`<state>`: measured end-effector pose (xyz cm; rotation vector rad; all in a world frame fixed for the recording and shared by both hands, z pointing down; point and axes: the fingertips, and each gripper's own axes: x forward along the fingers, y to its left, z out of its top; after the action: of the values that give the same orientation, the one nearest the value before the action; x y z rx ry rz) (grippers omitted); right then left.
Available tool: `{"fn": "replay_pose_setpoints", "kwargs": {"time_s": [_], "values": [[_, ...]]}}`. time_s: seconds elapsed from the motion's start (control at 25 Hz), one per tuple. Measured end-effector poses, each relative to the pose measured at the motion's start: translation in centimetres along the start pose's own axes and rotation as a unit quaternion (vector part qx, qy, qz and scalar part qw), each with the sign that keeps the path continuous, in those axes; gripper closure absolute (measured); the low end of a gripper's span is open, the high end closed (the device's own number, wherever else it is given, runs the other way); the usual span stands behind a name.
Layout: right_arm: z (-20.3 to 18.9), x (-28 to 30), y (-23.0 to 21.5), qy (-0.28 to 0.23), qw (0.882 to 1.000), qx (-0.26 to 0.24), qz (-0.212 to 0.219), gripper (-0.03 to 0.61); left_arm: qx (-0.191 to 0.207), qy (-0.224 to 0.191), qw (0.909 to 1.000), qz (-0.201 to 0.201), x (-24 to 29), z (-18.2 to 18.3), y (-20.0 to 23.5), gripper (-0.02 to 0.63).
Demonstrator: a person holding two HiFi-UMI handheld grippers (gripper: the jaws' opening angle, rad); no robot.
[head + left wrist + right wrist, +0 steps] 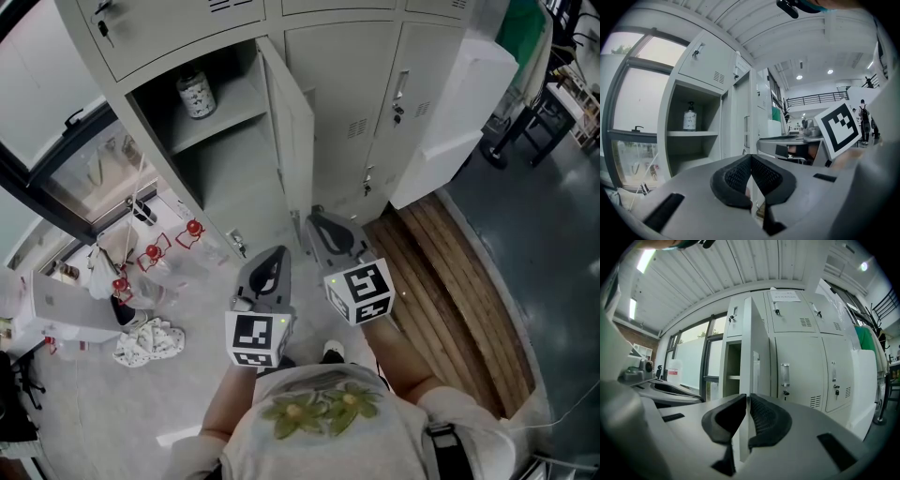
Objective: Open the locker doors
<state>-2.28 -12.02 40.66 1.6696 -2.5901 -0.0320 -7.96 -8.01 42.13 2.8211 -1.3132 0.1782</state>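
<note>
- Grey steel locker door (292,122) at lower left stood wide open, a white bottle (196,94) on the shelf inside; the neighbouring grey doors (342,89) were shut, so most of the job apparently lay ahead.
- Right gripper (746,401) had its jaws clamped on that open door's thin free edge.
- Left gripper (751,159) hovered beside it, jaws closed and empty, short of the door.

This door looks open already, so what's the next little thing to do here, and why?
Probably swing the open door a little wider, toward the closed lockers beside it. The right gripper is clamped on the door's free edge, and the door stands out only about square to the locker front. The left gripper is shut and holds nothing, so the right one has to do the pulling.
</note>
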Motion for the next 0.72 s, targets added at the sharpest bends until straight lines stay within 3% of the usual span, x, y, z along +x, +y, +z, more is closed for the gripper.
{"fn": "replay_pose_setpoints", "kwargs": {"time_s": [0.28,0.72], "values": [[-0.2,-1.1,-0.6,-0.009,1.000,0.012,0.004,0.540,0.006,0.001,1.0000,0.003,0.2,0.0,-0.8,0.586],[-1.1,-4.2,0.4,-0.004,0.998,0.037,0.044,0.549,-0.002,-0.003,1.0000,0.008,0.5,0.7,-3.3,0.586]]}}
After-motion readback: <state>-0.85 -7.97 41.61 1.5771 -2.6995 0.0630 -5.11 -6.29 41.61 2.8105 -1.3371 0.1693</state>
